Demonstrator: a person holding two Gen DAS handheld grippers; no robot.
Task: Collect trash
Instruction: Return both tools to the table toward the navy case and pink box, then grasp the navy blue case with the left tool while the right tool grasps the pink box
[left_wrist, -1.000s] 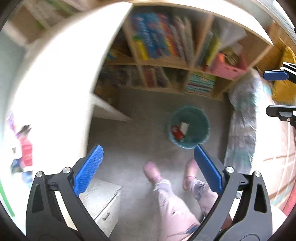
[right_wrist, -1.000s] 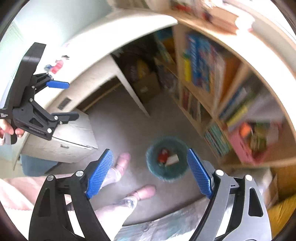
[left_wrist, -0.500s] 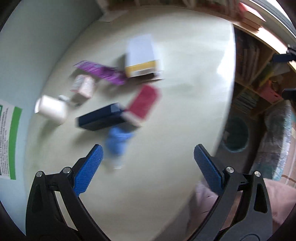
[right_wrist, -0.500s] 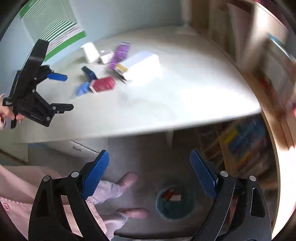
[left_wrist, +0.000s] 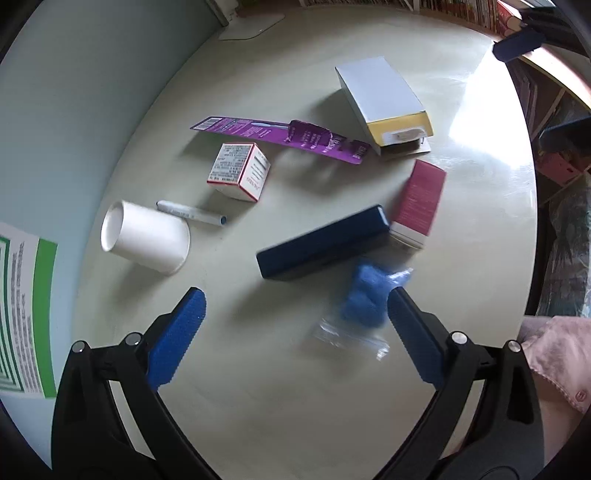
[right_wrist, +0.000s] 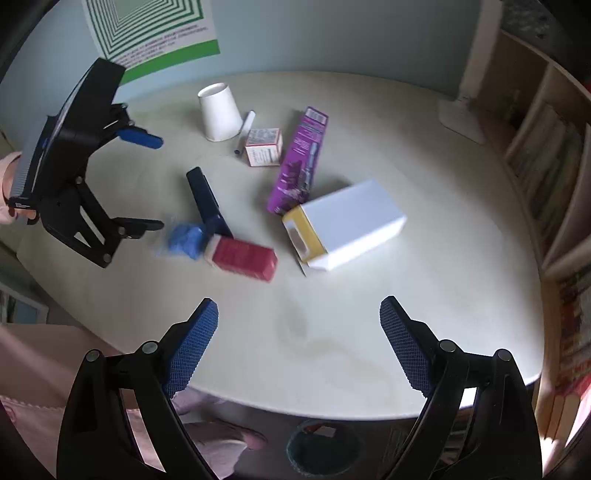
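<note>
A: How are the fingers set?

B: Both pairs are spread wide and nothing is gripped. On the left gripper (left_wrist: 295, 314) the blue pads are parted over bare table, with a crumpled blue wad (left_wrist: 369, 295) just beside the right-hand pad. The right gripper (right_wrist: 299, 328) has been opened a little further within the last second; only bare table top is seen between its pads.

A: What has changed?

B: A second ago both cameras were pointed at the floor, where the teal bin with a red scrap and a white scrap in it was framed. Both grippers have since been swung up over the round table (right_wrist: 461, 295), and the bin (right_wrist: 321, 448) is now seen only under the table's near edge.

A: And where is the trash?

B: It is scattered on the table: the blue wad on clear plastic, a dark blue box (left_wrist: 325, 243) touching a red box (left_wrist: 421, 203), a purple card (left_wrist: 280, 134), a small white carton (left_wrist: 240, 171), a pen (left_wrist: 192, 212), a tipped paper cup (left_wrist: 146, 236) and a large white and yellow box (right_wrist: 347, 225).

A: What follows from that?

B: A drop appears to be finished and a fresh pick is judged to be starting. Much remains to be collected; the wad is nearest the left gripper and is probably soft and easily pinched.
</note>
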